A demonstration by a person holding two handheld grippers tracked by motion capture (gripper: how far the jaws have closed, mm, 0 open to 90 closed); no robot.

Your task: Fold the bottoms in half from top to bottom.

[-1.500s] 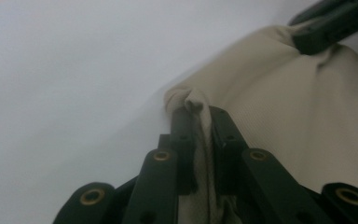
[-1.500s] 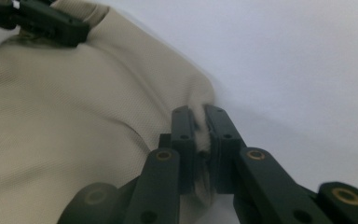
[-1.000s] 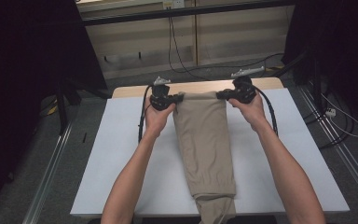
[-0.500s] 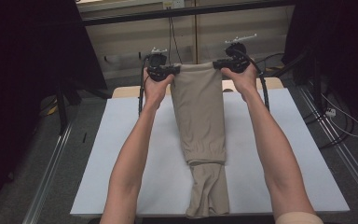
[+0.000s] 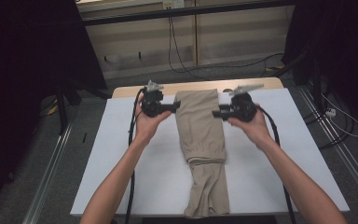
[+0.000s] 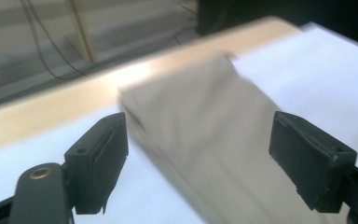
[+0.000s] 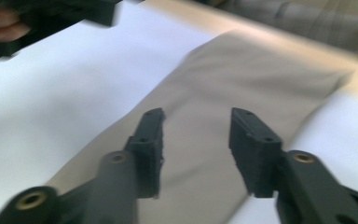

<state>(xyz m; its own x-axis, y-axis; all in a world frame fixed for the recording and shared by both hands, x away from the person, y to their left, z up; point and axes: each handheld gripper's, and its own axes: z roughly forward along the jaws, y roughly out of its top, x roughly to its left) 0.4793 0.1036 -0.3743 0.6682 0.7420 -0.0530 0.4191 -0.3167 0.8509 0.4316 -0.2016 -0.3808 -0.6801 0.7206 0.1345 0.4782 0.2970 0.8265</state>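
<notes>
The folded tan trousers [image 5: 201, 140] lay lengthwise down the middle of the white table cover [image 5: 121, 168], waist end at its far edge. The left gripper [image 5: 173, 108] hovered just beside the trousers' left edge, jaws having just opened wide, empty. The right gripper [image 5: 216, 113] stood off the right edge, jaws having just been closing, parted with nothing gripped.

- A white sheet [image 5: 121, 154] covers most of the table, reaching its left, right and near edges.
- A strip of bare tan table [image 5: 130, 89] runs along the far edge.
- Black cables [image 5: 177, 51] hang down the wall panel behind the table.
- Metal rails [image 5: 51, 172] run along the floor beside the left edge.
</notes>
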